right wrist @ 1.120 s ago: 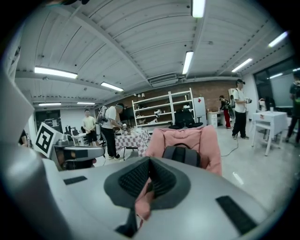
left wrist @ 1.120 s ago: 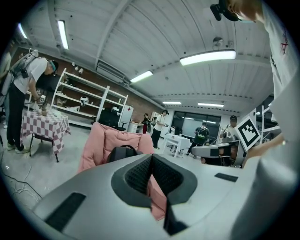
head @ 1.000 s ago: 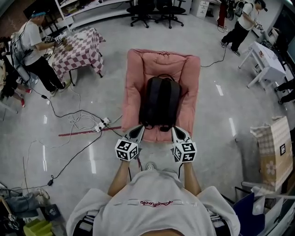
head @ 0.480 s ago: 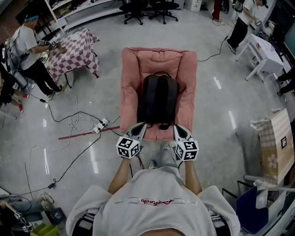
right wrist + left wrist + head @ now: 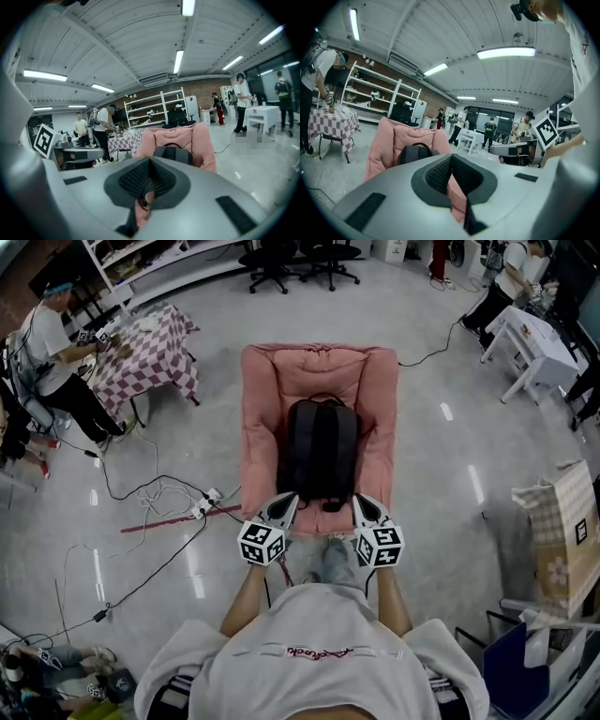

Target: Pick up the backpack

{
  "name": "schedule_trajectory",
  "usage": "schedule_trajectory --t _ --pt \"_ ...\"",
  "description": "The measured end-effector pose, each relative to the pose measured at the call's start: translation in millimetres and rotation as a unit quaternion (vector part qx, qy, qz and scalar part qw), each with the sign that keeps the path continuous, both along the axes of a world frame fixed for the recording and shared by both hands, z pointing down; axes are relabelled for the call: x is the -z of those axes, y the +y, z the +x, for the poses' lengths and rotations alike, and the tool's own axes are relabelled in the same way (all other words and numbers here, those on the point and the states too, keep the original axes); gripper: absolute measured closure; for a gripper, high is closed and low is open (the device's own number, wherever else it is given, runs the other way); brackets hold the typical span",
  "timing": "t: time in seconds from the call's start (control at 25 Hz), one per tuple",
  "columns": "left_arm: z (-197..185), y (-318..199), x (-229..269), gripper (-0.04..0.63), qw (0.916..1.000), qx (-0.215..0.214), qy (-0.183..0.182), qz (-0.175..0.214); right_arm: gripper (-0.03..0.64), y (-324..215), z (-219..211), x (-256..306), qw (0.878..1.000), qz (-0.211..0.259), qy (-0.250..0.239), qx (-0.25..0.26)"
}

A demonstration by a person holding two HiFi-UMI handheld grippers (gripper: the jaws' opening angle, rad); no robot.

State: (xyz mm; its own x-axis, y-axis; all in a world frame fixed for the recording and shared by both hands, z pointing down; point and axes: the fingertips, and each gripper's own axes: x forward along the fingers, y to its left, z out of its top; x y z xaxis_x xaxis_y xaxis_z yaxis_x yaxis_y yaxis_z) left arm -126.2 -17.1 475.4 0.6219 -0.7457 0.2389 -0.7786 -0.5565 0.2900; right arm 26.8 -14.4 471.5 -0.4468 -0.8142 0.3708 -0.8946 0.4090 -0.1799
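A black backpack (image 5: 321, 451) lies flat on a pink cushioned seat (image 5: 262, 418) on the floor, its top handle at the far end. Both grippers hover side by side just short of the seat's near edge, with nothing in them. My left gripper (image 5: 287, 500) is shut and points at the backpack's near left corner. On the other side, my right gripper (image 5: 360, 502) is shut too. The left gripper view has the backpack (image 5: 414, 153) beyond the closed jaws (image 5: 451, 161). The right gripper view shows the backpack (image 5: 174, 153) just past its closed jaws (image 5: 150, 164).
A checked-cloth table (image 5: 150, 343) with a person beside it stands at the left. Cables and a power strip (image 5: 202, 505) trail across the floor left of the seat. A white table (image 5: 530, 334) and a paper bag (image 5: 562, 540) are at the right, and office chairs (image 5: 300, 254) stand behind.
Both grippers and the person have moved forward toward the seat. The backpack's near end now sits closer to the fingertips. Both pairs of jaws stay shut.
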Motion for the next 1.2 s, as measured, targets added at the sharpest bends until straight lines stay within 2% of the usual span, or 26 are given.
schedule_trajectory --t 0.52,1.2 --pt "20.9 -81.9 -6.2 0.584 0.9999 0.003 -0.006 -0.007 0.598 -83.1 14.0 -9.4 1.000 -0.014 -0.004 0.012" --pt "30.2 -194.4 8.1 0.583 0.9980 0.060 -0.020 -0.003 0.598 -213.5 22.3 3.7 0.997 -0.004 -0.022 0.068"
